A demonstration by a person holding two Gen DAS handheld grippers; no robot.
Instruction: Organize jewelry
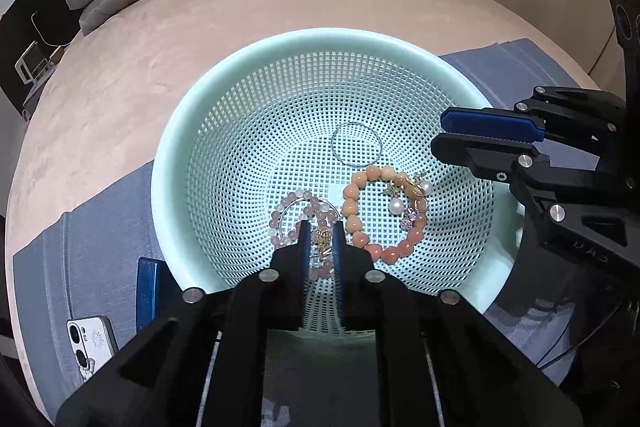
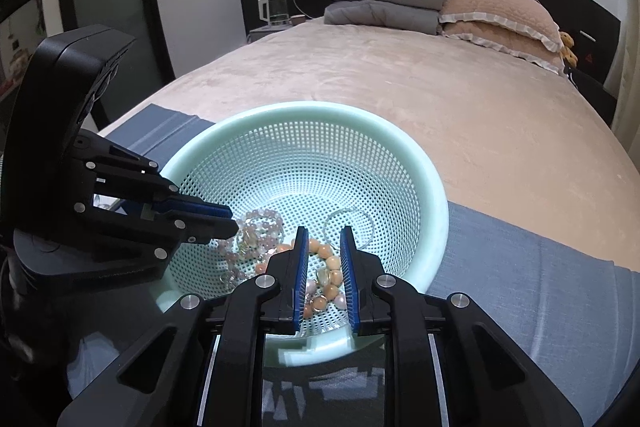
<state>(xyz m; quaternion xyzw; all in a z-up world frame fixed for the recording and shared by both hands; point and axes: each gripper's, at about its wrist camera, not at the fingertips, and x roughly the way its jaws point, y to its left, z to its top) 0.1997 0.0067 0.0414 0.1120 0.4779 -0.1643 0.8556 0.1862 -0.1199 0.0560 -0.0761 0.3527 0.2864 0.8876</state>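
Left wrist view: left gripper (image 1: 321, 227), narrowly parted, straddles a gold charm (image 1: 322, 237) in the basket (image 1: 180, 163); right gripper (image 2: 325, 233) hovers part-open, empty.

Pink-covered bed (image 2: 400, 99) carries blue cloth (image 2: 540, 283), folded grey quilts (image 2: 384, 1), pink pillows (image 2: 504, 17).

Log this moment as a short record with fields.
setting: basket on a bed
contents: pink bracelet, peach bracelet, wire hoop
left hand-held gripper: jaws narrowly apart around the pink bracelet's charm; grip unclear
right hand-held gripper: open over the peach bracelet
nearby: phone on blue cloth
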